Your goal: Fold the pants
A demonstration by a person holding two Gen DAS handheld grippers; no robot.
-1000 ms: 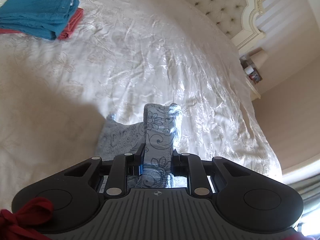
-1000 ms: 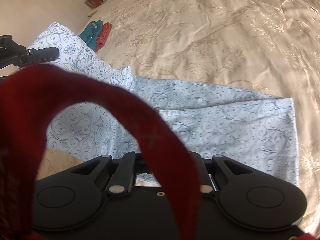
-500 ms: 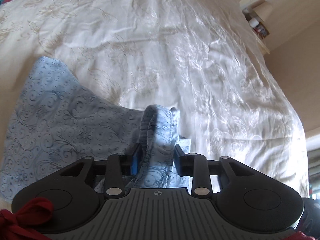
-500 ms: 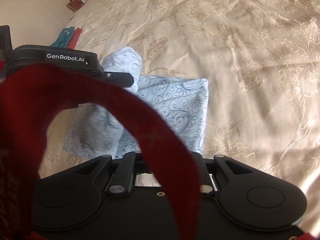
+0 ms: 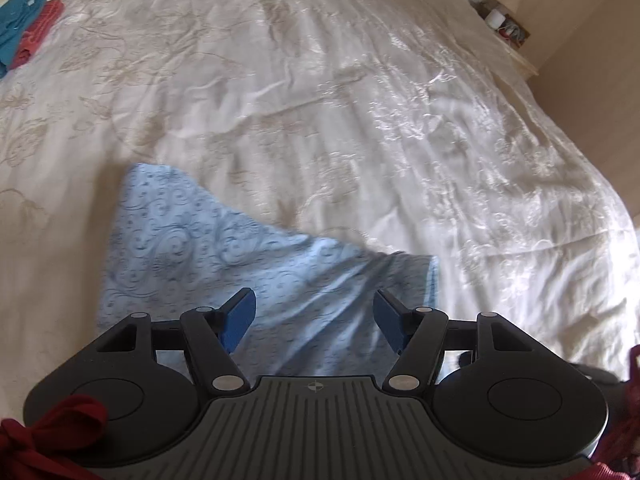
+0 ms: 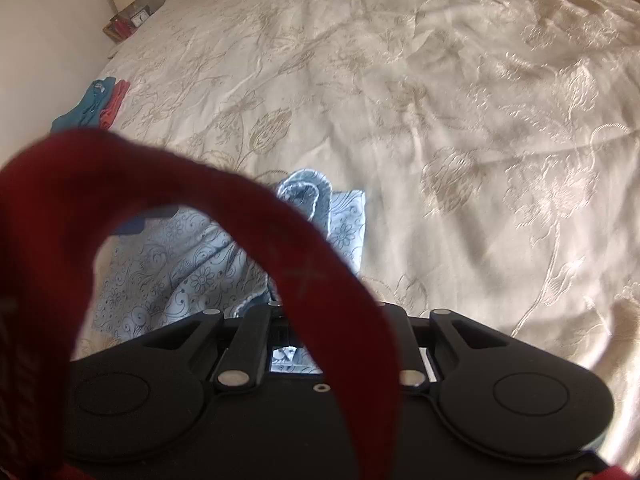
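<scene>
The light blue pants with a dark swirl print (image 5: 224, 264) lie folded over on the cream bedspread (image 5: 360, 100). My left gripper (image 5: 314, 312) is open just above them, its blue pads (image 5: 240, 316) apart and empty. In the right wrist view the pants (image 6: 192, 276) bunch up in front of my right gripper (image 6: 296, 312), whose fingers are close together with a fold of the cloth rising between them. A red strap (image 6: 280, 248) hides the fingertips.
Folded teal and coral clothes (image 5: 24, 32) lie at the far left of the bed; they also show in the right wrist view (image 6: 96, 104). A nightstand with a lamp (image 6: 124, 8) stands by the wall. The bed edge drops off on the right (image 5: 600, 200).
My left gripper has let go of the pants and opened wide; the cloth it held has dropped flat. The right gripper has moved further left over the folded pants, still holding cloth.
</scene>
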